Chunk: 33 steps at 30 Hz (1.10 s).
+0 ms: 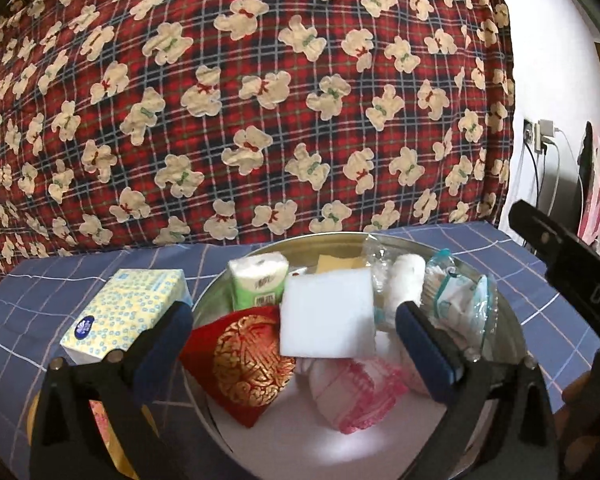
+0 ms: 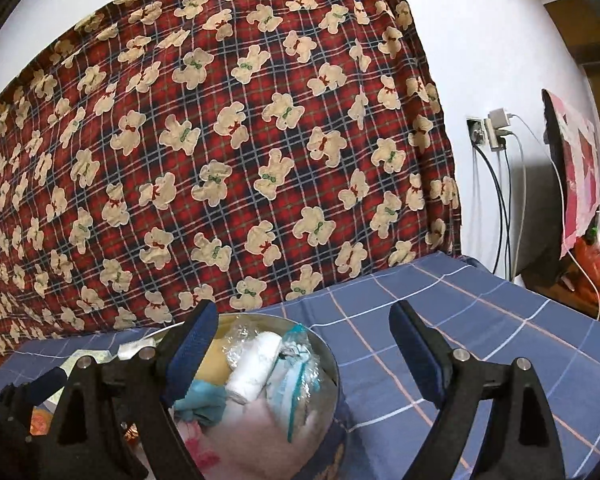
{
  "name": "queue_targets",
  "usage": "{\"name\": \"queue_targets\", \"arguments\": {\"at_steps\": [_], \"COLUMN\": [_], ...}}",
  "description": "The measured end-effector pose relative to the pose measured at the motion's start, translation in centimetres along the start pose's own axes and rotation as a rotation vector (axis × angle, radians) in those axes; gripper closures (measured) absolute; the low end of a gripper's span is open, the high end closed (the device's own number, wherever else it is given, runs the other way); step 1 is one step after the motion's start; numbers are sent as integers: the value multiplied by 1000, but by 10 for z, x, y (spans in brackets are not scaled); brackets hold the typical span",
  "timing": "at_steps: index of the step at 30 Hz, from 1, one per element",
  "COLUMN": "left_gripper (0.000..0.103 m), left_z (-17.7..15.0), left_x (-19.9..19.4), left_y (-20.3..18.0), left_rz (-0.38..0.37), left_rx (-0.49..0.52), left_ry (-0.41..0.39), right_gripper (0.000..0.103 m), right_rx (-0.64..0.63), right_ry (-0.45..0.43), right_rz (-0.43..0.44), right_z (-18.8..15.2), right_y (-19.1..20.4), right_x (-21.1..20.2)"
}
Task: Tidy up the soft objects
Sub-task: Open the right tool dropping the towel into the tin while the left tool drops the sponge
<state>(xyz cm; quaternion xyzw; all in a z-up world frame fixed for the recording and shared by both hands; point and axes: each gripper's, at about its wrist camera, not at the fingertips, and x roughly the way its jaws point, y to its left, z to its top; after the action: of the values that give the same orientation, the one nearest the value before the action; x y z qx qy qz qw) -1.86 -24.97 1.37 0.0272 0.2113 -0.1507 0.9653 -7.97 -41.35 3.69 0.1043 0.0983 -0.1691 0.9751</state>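
While the white sponge block (image 1: pixel 327 312) lies atop the pile in the round tin (image 1: pixel 512 320), centre frame, the left gripper (image 1: pixel 294 344) and right gripper (image 2: pixel 300 344) stand released. Light, squashy; pinch its flat sides gently.

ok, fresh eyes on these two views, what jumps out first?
The red plaid bear-print blanket fills the background. In front of it, on a blue checked sheet, sits a round metal tin crammed with soft items, a white sponge block on top, between the open left gripper's fingers.
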Motion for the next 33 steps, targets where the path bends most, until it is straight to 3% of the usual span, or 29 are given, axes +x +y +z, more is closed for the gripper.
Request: {"name": "queue_targets", "arguments": {"at_steps": [5, 10, 18, 27, 33], "left_gripper": [0, 0, 0, 0, 0], "left_z": [-5, -9, -15, -18, -18], "left_x": [-3, -10, -22, -33, -29], "left_y": [2, 0, 2, 1, 5], "left_rz": [7, 26, 30, 43, 8], "left_rx": [-6, 12, 10, 11, -21], "left_ry": [-24, -51, -80, -127, -97], "right_gripper": [14, 14, 14, 14, 14], "right_rx": [5, -31, -105, -124, -121], "right_ry": [-2, -89, -157, -152, -144], "right_rz": [-13, -24, -30, -35, -36], "right_z": [-7, -9, -12, -15, -15], "right_y": [-3, 1, 12, 14, 14], "right_x": [-9, -27, -43, -44, -42]}}
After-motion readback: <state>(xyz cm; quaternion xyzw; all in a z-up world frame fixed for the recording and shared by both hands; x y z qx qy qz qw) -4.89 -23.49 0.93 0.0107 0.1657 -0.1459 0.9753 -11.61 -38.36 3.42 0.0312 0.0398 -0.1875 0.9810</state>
